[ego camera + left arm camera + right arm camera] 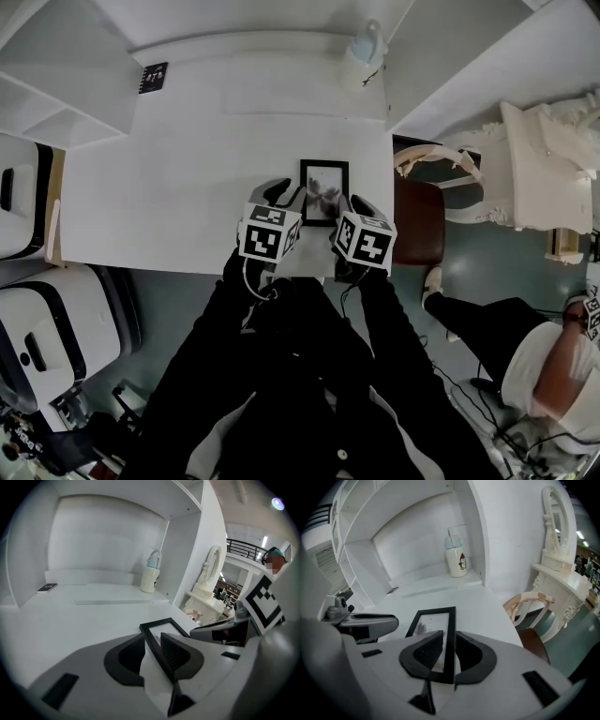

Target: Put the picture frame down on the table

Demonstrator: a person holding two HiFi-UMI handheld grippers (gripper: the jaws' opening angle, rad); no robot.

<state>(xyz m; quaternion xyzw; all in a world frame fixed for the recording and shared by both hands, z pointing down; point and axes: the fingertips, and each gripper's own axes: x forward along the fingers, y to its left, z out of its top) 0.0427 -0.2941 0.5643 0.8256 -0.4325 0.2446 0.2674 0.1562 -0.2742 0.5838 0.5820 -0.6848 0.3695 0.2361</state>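
Head view only: black-rimmed rectangular picture frame (323,191) with a blurry photo lies on the white table (187,169), close to the front edge at 6 o'clock and the right edge at 3 o'clock. Whether its near end touches the top, can't tell. Left gripper (291,199) flanks it at 9 o'clock, right gripper (347,211) at 3. Left gripper view: left gripper (151,639) straddles the left bar of the picture frame (166,629), a white sliver shows beside one pad, so released, not clamping. Right gripper view: right gripper (449,637) grasps the right bar of the picture frame (433,625), pads snug on both sides. Room: bare tabletop from 9 to 12 o'clock of the frame. The brown-seated chair (419,220) sits just off the table edge at 3 o'clock, with the ornate white dressing table (544,159) beyond. Only the right gripper view shows a penguin picture on the white lidded cup (457,557), at 1 o'clock in the alcove. The small black card (153,78) at 10 o'clock has white marks, unreadable. Head view alone shows a second person (525,366) seated at 4 o'clock.
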